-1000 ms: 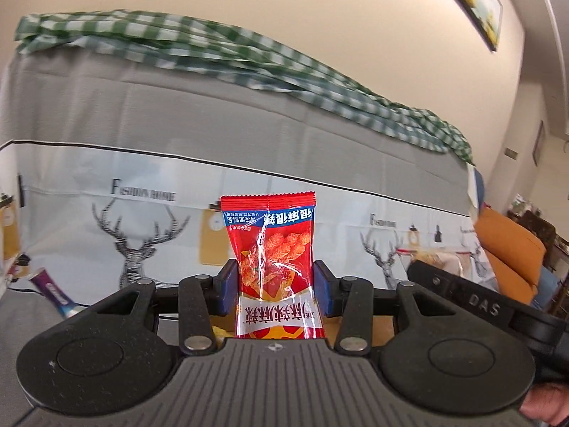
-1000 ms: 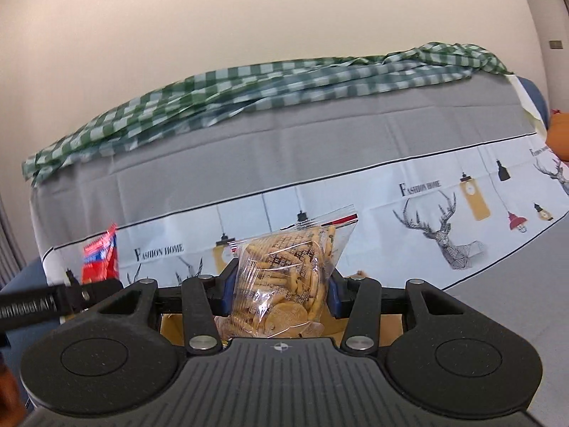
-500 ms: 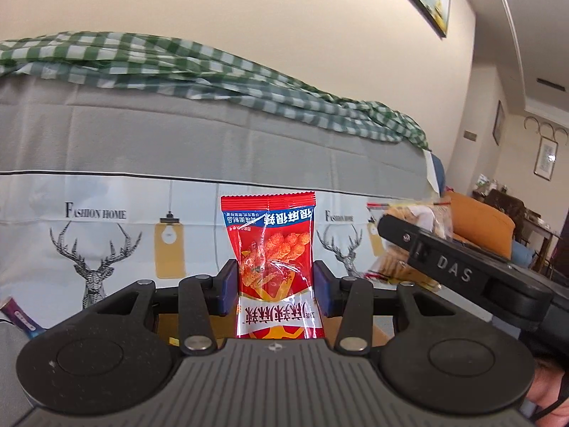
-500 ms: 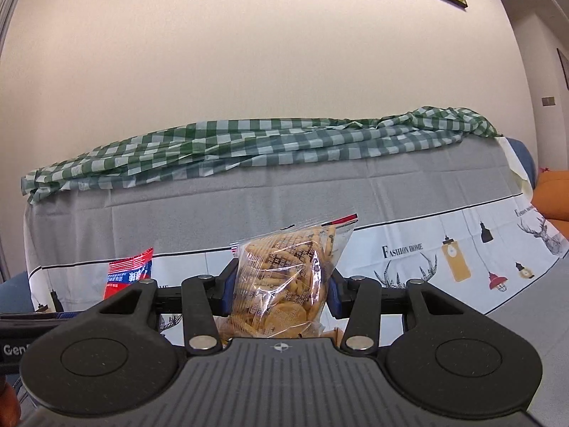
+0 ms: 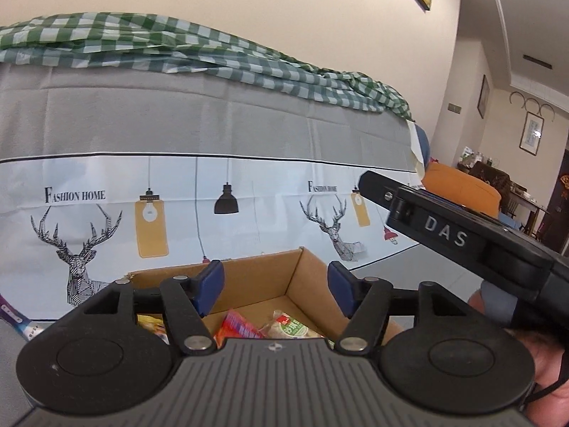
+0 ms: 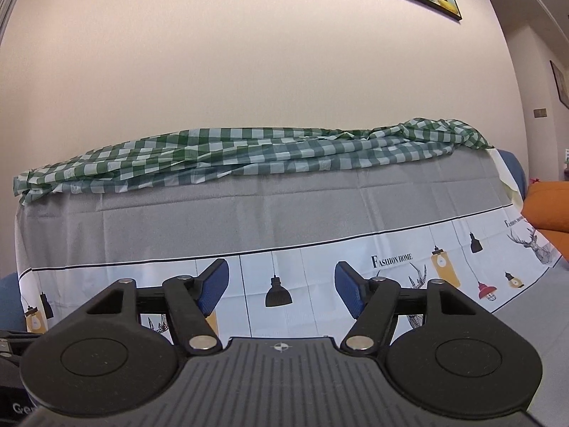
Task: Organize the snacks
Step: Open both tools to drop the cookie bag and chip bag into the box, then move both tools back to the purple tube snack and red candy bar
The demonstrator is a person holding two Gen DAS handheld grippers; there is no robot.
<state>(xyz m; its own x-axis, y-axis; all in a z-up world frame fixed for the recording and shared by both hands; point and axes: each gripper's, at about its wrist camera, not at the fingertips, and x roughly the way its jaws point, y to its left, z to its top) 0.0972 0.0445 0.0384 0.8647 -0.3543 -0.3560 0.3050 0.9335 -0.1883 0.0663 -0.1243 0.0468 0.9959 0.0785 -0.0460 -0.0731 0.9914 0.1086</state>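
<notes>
Both snack packets are gone from between the fingers since a moment ago: the red packet that stood in the left tool and the clear bag of biscuits in the right are no longer being held.

Looking along the left wrist view, the left gripper [image 5: 275, 286] is spreading its blue-padded jaws with nothing between them, hanging over the open brown cardboard box [image 5: 249, 274]. Inside the box a red-orange snack packet [image 5: 236, 327] is lying beside a pale packet with a green label [image 5: 291, 327], and a yellow wrapper [image 5: 151, 322] is peeking out at the left. The other black tool is crossing the right of this view.

Looking along the right wrist view, the right gripper [image 6: 281, 290] is likewise opening, empty, facing the grey printed sofa cover with deer and lamps [image 6: 284, 220]; the box is not showing here.

This is looking like the release step of dropping snacks into the box. Next, both tools are probably needing to pull back and find any snacks remaining outside it.
</notes>
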